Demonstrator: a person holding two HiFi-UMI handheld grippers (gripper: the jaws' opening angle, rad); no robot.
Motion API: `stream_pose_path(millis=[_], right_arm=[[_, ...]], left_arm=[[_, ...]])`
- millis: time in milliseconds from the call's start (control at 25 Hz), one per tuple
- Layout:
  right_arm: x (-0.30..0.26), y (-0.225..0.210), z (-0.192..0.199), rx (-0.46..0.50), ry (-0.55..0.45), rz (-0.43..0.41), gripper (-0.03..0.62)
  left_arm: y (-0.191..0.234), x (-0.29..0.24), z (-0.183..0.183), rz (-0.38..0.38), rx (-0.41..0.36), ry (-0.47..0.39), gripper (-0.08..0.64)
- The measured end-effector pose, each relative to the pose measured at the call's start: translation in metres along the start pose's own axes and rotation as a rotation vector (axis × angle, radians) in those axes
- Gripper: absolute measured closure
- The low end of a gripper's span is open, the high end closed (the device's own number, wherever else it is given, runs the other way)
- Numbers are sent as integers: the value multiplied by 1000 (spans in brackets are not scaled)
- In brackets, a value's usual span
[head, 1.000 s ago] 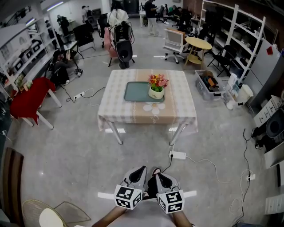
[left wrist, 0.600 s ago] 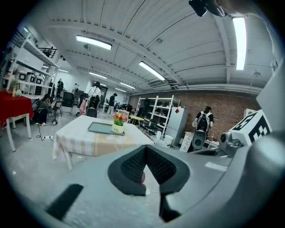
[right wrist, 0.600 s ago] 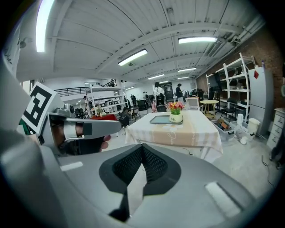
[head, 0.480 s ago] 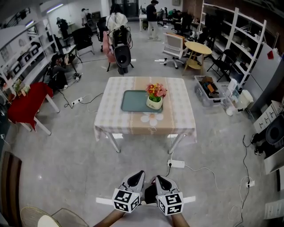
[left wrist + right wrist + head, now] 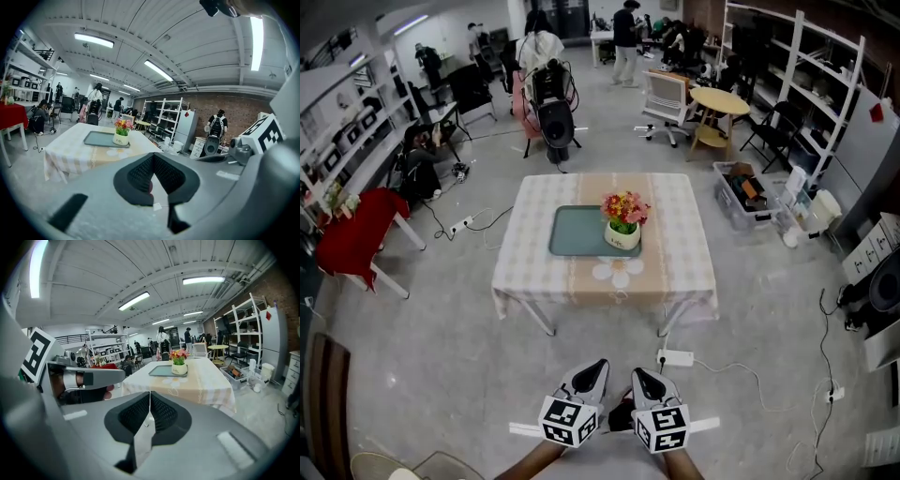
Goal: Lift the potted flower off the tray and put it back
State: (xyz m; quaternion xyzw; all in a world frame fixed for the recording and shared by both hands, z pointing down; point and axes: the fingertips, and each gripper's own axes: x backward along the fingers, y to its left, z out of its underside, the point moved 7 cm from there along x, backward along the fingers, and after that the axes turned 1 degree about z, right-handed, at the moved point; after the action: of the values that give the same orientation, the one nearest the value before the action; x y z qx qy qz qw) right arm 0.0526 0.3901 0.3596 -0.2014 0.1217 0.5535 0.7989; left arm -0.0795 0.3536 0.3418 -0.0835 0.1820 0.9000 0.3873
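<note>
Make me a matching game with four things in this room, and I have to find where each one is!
Things:
1. potted flower
2. tray
3. white power strip
4. red-covered table

Places:
A. on the floor, just in front of the checked table
B. far left in the head view
C. standing on the tray's right end
D. lying flat on the checked table

Pairs: 1-C, 2-D, 3-A, 4-B
</note>
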Motion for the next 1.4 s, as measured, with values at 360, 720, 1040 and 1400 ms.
stream_pose_path(millis=[360, 720, 1040, 1400], right_arm=[[-32, -45, -38, -46, -79, -1, 589], [-66, -80, -55, -67, -96, -14, 589], [-82, -99, -69, -82, -100, -50, 589], [-98, -99, -70, -93, -46, -97, 589]], left_arm=[[18, -50, -28, -20, -12, 20, 563], [31, -98, -40, -28, -37, 36, 563], [26, -127, -51, -30, -35, 50, 563], [31, -142, -46, -27, -3, 108, 563]])
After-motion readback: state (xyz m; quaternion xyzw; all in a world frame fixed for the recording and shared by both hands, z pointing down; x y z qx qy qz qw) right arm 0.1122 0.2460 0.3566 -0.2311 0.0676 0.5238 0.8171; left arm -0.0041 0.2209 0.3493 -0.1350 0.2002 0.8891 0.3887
